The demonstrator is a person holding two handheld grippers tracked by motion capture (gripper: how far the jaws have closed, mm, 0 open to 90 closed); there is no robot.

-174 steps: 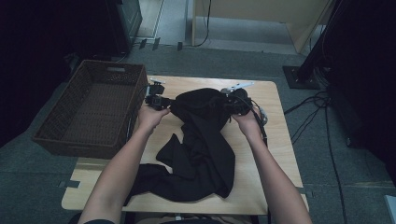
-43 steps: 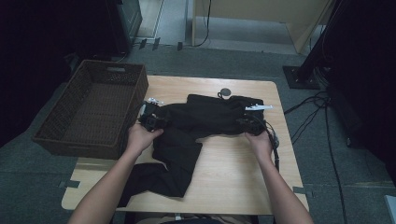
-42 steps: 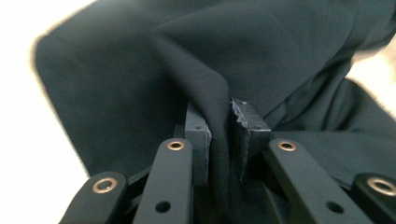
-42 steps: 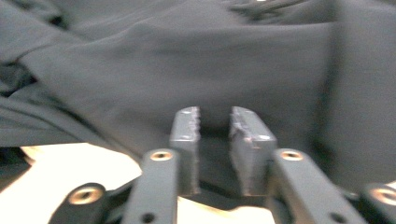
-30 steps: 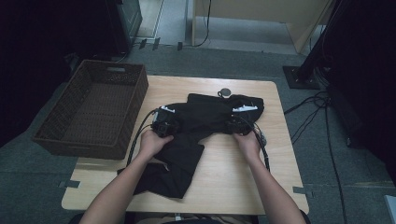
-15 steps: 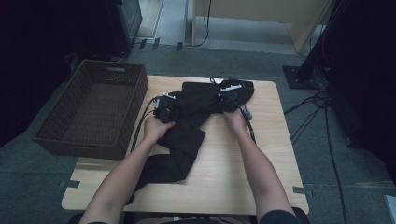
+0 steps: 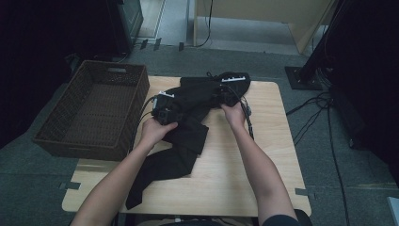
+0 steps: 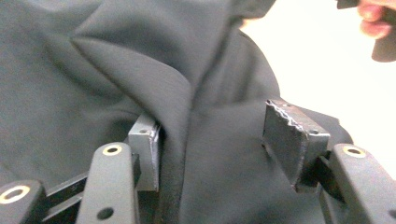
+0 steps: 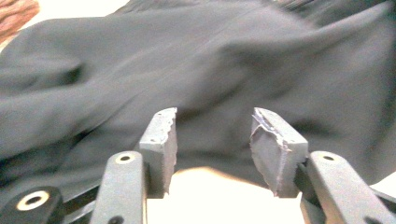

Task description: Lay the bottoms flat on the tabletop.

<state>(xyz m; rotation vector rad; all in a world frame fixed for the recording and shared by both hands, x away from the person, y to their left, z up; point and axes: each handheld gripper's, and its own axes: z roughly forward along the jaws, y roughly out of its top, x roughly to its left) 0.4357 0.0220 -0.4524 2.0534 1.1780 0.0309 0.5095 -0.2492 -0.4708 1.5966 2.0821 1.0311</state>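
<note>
Lying across one table [image 7: 277, 155] beside one basket [image 7: 94, 113], one black garment [image 7: 188, 136] meets two just-opening grippers, left [image 8: 212, 135] and right [image 9: 212, 140].

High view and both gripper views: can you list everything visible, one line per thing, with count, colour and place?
Garment: one, black, crumpled across the table from the far edge toward the near left corner.
Table: one, light wood, centre of the high view.
Basket: one, dark brown wicker, beside the table's left edge.
Floor cables: several, black, on the grey floor to the right.
Tape marks: two, dark, on the floor at the table's near corners.
Left tool: one, black with grey pads, jaws just opening, a cloth fold between them.
Right tool: one, black with grey pads, jaws just opening, cloth just beyond them.
Forearms: two, bare, entering from the bottom.
</note>
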